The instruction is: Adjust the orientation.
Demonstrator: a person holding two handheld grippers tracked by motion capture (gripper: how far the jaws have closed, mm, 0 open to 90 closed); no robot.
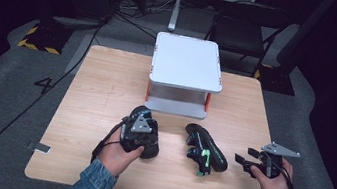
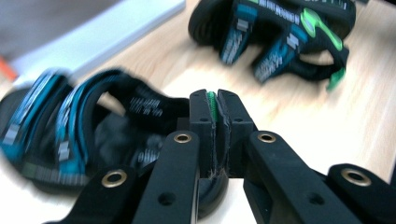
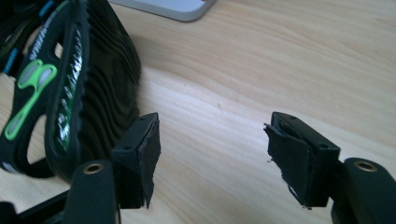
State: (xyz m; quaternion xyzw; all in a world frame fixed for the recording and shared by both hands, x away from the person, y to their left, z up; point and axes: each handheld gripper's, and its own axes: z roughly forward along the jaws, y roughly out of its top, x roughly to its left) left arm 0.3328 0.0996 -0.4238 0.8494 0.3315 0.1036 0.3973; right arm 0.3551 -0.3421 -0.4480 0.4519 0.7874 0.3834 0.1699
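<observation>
The left tongs [image 2: 218, 116] are clenched on a thin green-edged strap of the left sandal [image 1: 145, 139], which sits at the near-left part of the table [image 1: 100, 94], just in front of the white stand [image 1: 187, 62]. In the left gripper view the pads meet with only that sliver of strap between them, the sandal's body lying to the tongs' left. The second sandal [image 1: 206, 151] lies on its side near the table's middle front, its long axis running from the stand toward the near-right. The right tongs [image 3: 215, 154] are released — nothing sits between their pads — and they rest just to the right of that sandal, its ribbed sole [image 3: 109, 84] close beside one pad. So the right hand [image 1: 272, 183] is plainly the nearer one for it — a short reach leftward.
</observation>
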